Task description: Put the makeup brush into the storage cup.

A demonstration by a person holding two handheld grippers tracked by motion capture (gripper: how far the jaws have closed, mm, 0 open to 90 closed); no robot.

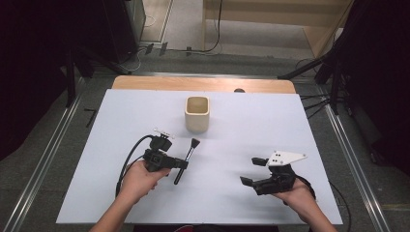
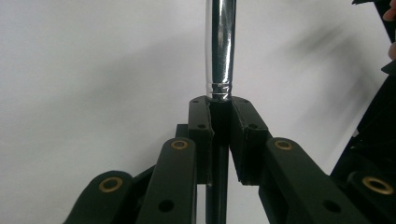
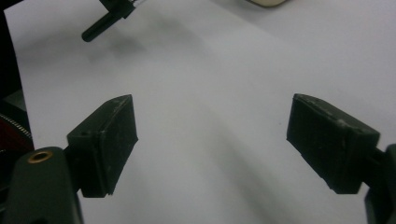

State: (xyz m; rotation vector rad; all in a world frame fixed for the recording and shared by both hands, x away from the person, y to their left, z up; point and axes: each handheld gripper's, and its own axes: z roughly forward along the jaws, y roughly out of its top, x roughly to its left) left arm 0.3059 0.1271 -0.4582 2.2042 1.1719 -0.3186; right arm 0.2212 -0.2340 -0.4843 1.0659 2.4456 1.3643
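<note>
A makeup brush (image 1: 192,150) with a black handle, silver ferrule and brown bristles hangs just above the white table sheet (image 1: 251,121). My left gripper (image 1: 183,164) is shut on its handle. In the left gripper view the pads clamp the black handle just below the shiny ferrule (image 2: 220,46), with my left gripper (image 2: 220,105) pointing across the sheet. A beige square cup (image 1: 197,113) stands upright beyond the bristles. My right gripper (image 1: 249,170) rests at the right with its jaws wide open and nothing between them (image 3: 212,126). The brush's handle end (image 3: 100,25) shows at the top left of the right gripper view.
The white sheet covers a wooden table whose bare strip (image 1: 203,84) shows at the far edge. Metal rails (image 1: 53,145) run along both sides, and dark stands and cables sit on the floor beyond.
</note>
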